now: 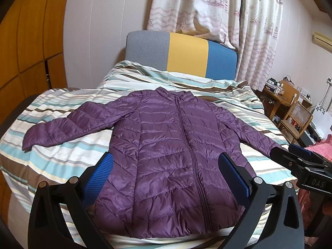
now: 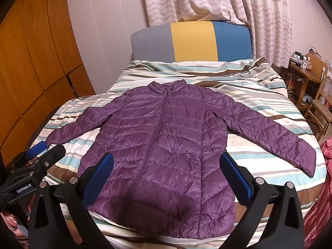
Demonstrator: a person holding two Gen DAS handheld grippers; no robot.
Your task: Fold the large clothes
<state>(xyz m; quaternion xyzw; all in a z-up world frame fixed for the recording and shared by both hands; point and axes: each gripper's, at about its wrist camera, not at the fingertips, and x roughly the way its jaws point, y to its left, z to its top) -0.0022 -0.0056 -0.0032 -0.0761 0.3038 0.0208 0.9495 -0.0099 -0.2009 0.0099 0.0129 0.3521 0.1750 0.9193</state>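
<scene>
**A:** How far along are you with the fold?

**B:** At the very beginning, by the look of it. Nearest you, your left gripper (image 1: 166, 166) and right gripper (image 2: 167, 166) both hover above the near hem with their jaws spread wide, holding nothing.

**A:** And the garment itself?

**B:** The purple down jacket (image 1: 166, 145) lies flat on the striped bed cover (image 2: 259, 108), zipped front up, hem near you and collar at the far end. Its left sleeve (image 1: 68, 122) and right sleeve (image 2: 280, 132) are spread out to either side, no crease or fold in either.

**A:** So everything is left to do?

**B:** I'd judge so: sleeves in, sides over, then hem to collar. Whether the back lies smooth underneath, you can't tell from here. Farther off stands the tricolour headboard (image 2: 193, 41), then the curtain (image 1: 217, 10).
</scene>
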